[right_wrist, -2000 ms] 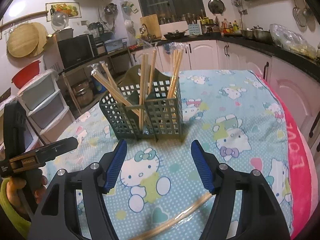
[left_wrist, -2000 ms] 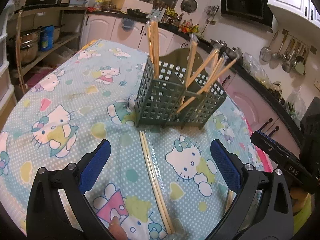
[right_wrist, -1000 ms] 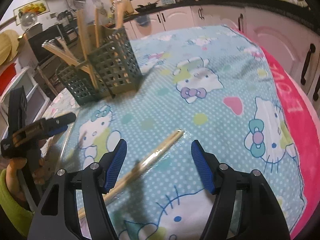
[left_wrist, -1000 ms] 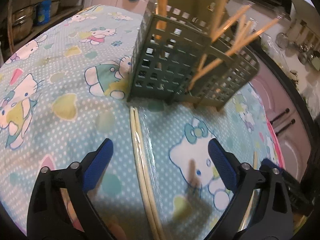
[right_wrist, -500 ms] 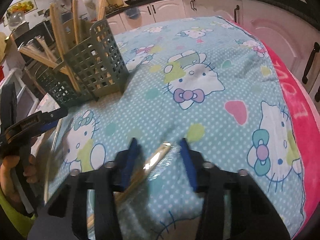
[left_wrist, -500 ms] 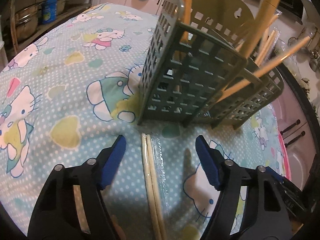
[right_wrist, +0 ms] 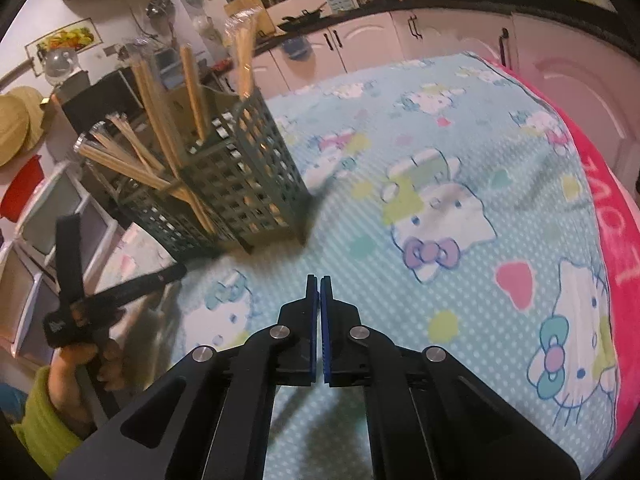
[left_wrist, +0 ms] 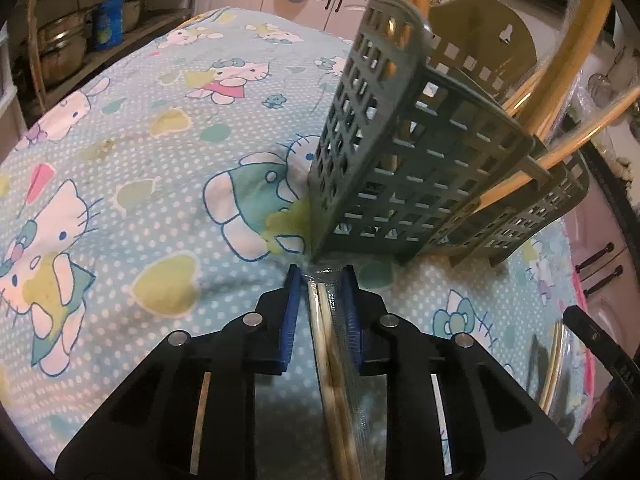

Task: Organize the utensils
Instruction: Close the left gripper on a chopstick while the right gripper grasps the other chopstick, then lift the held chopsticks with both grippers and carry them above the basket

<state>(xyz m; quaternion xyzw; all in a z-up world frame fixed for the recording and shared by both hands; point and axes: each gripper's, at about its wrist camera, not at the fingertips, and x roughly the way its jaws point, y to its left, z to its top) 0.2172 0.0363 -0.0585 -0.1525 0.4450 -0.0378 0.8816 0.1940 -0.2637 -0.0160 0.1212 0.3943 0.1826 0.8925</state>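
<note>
Patterned cloth [left_wrist: 120,152] covered the desk where the grey slotted caddy [left_wrist: 408,184] stood bristling with chopsticks, and just before its corner the left gripper [left_wrist: 320,292] had its jaws pinching a wrapped chopstick pair [left_wrist: 332,352] lying flat, while the right gripper [right_wrist: 319,300] showed jaws pressed together, nothing visible between them.

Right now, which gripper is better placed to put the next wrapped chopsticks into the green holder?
Left. The left gripper straddles the wrapped chopsticks, tips right at the holder. The right gripper is shut with nothing visible between its pads.
</note>
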